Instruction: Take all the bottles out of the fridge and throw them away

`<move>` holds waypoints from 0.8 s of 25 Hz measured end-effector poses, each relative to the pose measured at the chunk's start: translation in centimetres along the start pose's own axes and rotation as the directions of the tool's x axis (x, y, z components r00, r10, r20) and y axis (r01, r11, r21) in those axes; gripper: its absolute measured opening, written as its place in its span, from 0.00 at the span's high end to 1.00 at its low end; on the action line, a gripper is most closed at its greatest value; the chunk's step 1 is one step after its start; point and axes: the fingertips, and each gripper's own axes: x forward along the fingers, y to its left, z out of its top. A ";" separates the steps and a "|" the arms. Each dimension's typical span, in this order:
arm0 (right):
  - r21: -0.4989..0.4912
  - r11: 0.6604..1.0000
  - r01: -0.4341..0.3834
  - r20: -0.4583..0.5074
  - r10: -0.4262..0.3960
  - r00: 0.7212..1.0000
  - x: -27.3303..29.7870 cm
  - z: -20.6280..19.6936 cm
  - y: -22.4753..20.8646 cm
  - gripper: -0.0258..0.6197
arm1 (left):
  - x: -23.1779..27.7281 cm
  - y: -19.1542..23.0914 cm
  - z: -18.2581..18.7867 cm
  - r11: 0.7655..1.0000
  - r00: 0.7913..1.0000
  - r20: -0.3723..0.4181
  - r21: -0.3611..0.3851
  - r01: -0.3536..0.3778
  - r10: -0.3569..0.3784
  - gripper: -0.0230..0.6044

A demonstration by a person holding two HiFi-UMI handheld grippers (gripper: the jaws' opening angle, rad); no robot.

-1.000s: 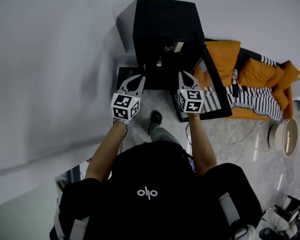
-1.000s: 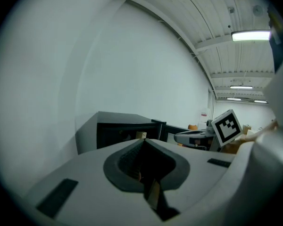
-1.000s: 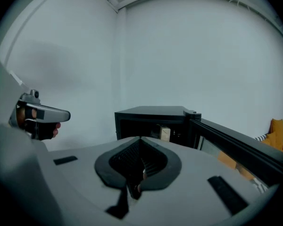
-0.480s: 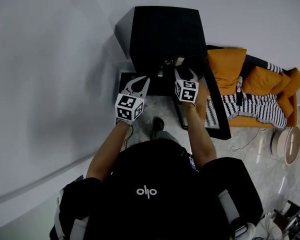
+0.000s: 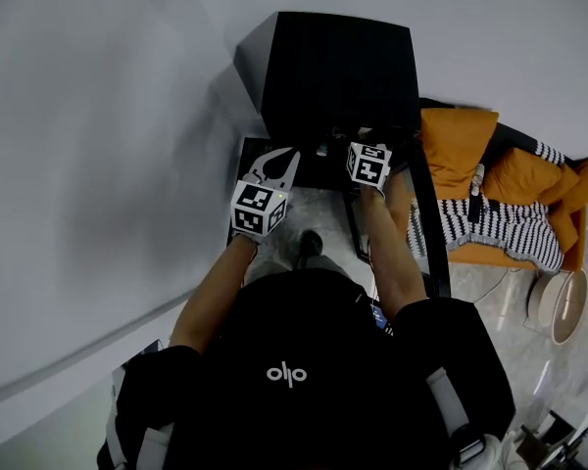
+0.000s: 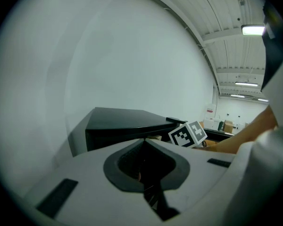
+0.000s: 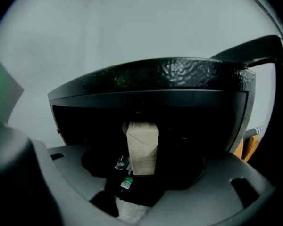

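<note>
Black fridge [image 5: 333, 67] standing open | bottles [image 7: 127, 183] sitting inside by carton [image 7: 142, 147], removal outstanding | right tool [image 5: 361, 141] reaching in, jaws just opening, gripping nothing | left tool [image 5: 286, 157] hanging closed, empty

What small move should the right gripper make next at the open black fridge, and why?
Probably ease the right gripper slightly lower and forward to straddle the green-capped bottle. Its jaws have just been opening and hold nothing. That bottle sits low inside the boxy black fridge, in front of the beige cardboard carton, which is not a bottle.
</note>
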 end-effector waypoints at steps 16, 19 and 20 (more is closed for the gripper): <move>-0.050 0.997 0.053 0.020 -0.052 0.998 -1.9 0.2 -0.6 0.67 | 0.8 1.6 -0.5 1.000 1.000 -0.022 -0.013 -0.021 0.020 0.96; -0.058 0.996 0.062 0.018 -0.061 0.998 -3.2 -0.6 -0.4 0.67 | 0.6 1.4 -0.7 1.000 1.000 -0.023 -0.014 -0.014 0.013 0.97; -0.060 0.996 0.065 0.016 -0.064 0.998 -3.6 -0.9 -0.3 0.67 | 0.5 1.4 -0.9 1.000 1.000 -0.024 -0.016 -0.010 0.010 0.96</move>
